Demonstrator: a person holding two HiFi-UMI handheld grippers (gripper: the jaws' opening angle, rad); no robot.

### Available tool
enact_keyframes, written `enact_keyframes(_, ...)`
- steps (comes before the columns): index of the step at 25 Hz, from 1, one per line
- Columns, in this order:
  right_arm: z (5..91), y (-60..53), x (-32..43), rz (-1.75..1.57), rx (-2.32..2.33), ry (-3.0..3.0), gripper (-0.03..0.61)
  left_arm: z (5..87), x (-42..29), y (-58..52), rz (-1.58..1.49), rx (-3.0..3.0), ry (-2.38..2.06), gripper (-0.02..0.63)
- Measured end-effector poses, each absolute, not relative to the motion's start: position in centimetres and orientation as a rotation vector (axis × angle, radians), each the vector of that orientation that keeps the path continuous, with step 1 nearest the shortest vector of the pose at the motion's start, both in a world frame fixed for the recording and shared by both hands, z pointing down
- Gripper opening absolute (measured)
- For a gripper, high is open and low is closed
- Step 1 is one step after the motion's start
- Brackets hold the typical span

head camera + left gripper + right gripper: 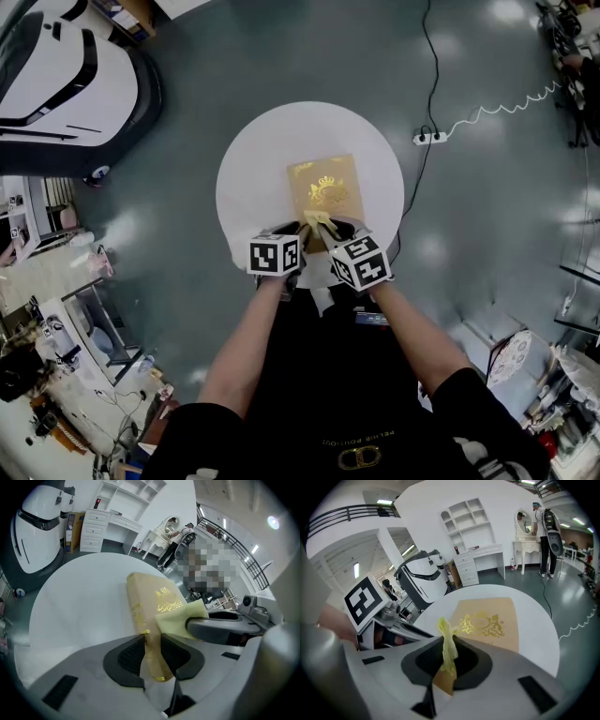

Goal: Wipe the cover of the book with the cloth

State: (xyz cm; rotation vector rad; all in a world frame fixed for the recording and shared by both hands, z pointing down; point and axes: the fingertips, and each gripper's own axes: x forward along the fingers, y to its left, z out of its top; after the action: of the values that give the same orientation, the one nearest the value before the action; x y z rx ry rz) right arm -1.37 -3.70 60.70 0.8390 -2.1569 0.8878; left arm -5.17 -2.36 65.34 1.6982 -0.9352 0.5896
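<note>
Far wall: white shelf unit [467, 512] over a chest of drawers [465, 569], drawers shut. Shelf cubbies hold a few small items, too small to tell.

Round white table [251, 159] on a grey floor. One thing on it: the book [324, 190], tan cover with a gold emblem, lying flat and face up, near the person's side of centre.

Left gripper [151, 651]: jaws set fairly wide and clamped on the book's near corner at the spine, pads against both faces.

Right gripper [448, 657]: jaws nearly together, pinching the cloth [447, 641], a small yellow piece bunched upright between the pads. It sits over the book's near edge, just beside the left gripper.
</note>
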Motion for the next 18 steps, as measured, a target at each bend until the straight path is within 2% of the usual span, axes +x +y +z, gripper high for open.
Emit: enact_keyframes(18,63.0,-4.1,-0.2,0.681,0.857,-2.087,0.091,65.5,-5.1,-2.4,0.598,1.701,-0.931,0.106)
